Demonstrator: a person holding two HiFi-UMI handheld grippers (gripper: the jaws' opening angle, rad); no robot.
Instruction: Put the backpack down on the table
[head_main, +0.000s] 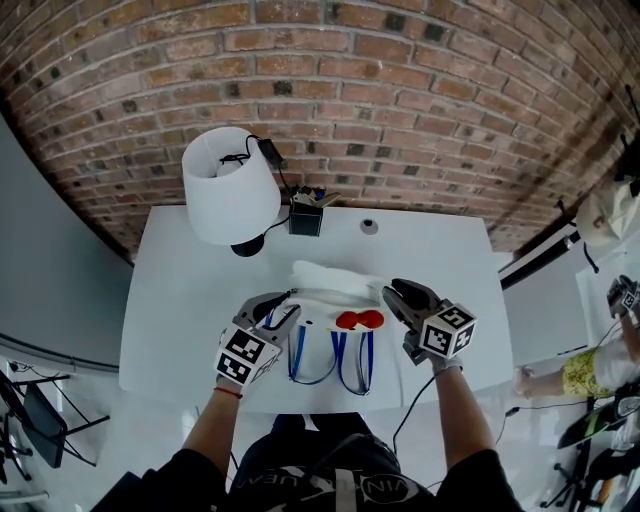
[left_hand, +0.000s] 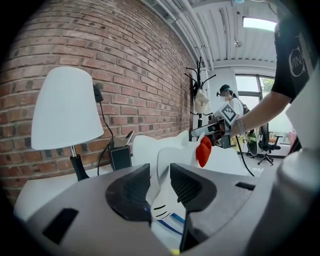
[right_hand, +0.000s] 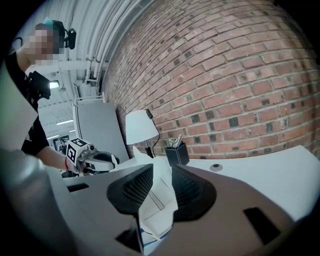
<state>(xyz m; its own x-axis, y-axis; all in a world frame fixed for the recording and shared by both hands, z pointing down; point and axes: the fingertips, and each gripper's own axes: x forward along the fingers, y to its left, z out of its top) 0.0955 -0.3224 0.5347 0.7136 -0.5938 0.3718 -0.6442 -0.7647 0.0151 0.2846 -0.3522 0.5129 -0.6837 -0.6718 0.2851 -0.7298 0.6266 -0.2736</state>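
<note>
A white backpack (head_main: 335, 290) with a red bow (head_main: 358, 320) and blue straps (head_main: 340, 365) lies on the white table (head_main: 170, 300). My left gripper (head_main: 285, 308) is at its left edge. In the left gripper view its jaws (left_hand: 160, 182) are closed on a fold of the backpack (left_hand: 175, 150). My right gripper (head_main: 392, 298) is at the backpack's right edge. In the right gripper view a crumpled white fold (right_hand: 159, 197) hangs between its jaws (right_hand: 162, 187), which stand apart without pressing it.
A white lamp (head_main: 230, 185) stands at the table's back left, beside a black pen holder (head_main: 306, 215) and a small round object (head_main: 369, 227). A brick wall runs behind the table. Another person's arm (head_main: 560, 378) shows at the right.
</note>
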